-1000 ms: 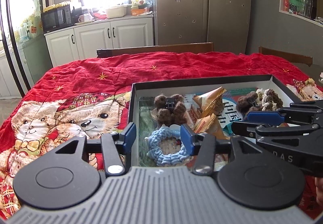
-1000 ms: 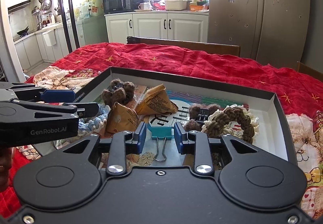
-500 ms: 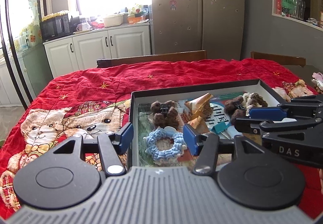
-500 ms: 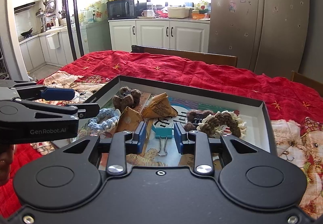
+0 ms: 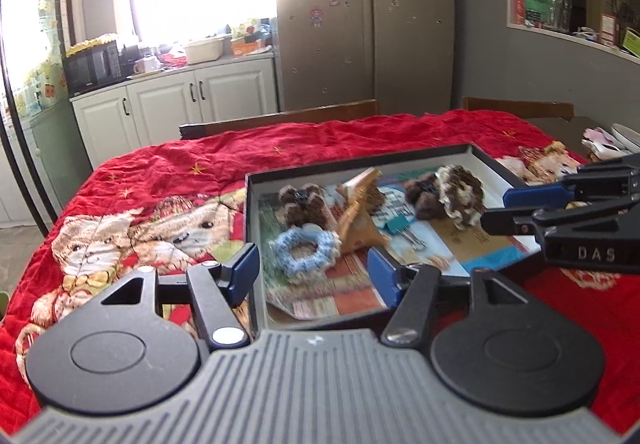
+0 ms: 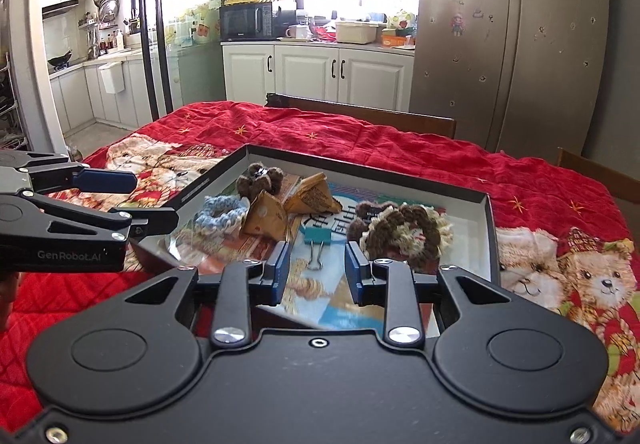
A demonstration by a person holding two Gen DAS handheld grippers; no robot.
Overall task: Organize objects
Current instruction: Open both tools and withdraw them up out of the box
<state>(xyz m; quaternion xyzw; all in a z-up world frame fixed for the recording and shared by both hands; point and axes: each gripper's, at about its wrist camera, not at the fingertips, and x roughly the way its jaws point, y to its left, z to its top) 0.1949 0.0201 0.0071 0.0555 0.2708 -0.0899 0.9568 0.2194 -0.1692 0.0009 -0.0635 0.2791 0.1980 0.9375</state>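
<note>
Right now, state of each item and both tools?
left tool: opening, empty
right tool: open, narrow gap, empty
box: lidless, on red cloth
teal binder clip: lying flat in box
blue scrunchie: flat in box

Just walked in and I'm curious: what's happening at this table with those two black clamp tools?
A person holds a gripper in each hand above a shallow box on a red bear-print blanket. The box already contains a blue crocheted ring, two paper packets, fuzzy brown hair clips, a brown-and-cream ring and a teal binder clip. The left gripper is opening with nothing between its fingers; the right gripper holds nothing either.
</note>
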